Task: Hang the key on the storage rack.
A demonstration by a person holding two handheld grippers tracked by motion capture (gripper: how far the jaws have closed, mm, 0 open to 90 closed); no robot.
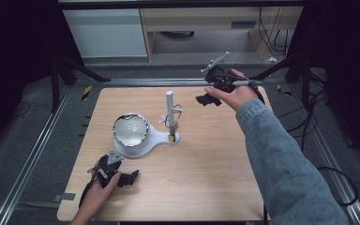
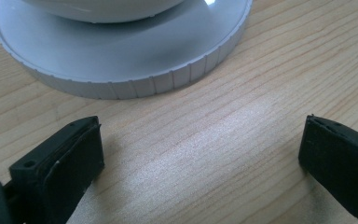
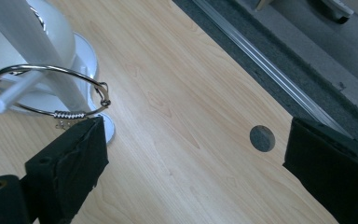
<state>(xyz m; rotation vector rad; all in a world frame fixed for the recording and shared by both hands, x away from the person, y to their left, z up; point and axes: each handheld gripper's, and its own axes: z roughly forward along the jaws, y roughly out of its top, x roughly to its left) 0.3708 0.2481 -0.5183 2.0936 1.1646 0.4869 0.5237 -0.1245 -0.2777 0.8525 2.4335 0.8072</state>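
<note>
Thin metal bangle hanging on white jewellery stand peg; likely light, stiff, slippery, so grip wire rim. Right gripper hovering nearby, jaws apart, empty. Left gripper resting beside stand base, jaws apart.

The light wooden table sat in the middle, and it had a small round hole near its right edge. Grey carpet floor ran all round it. An aluminium rail went along the left side, with another rail across the far edge. A bit of yellow-and-black tape was stuck near the far left corner of the table, just beside a black slanted strut. Way at the back there was a white cabinet on the left and a pale wooden desk right of it. Loose black cables lay on the floor to the right.
</note>
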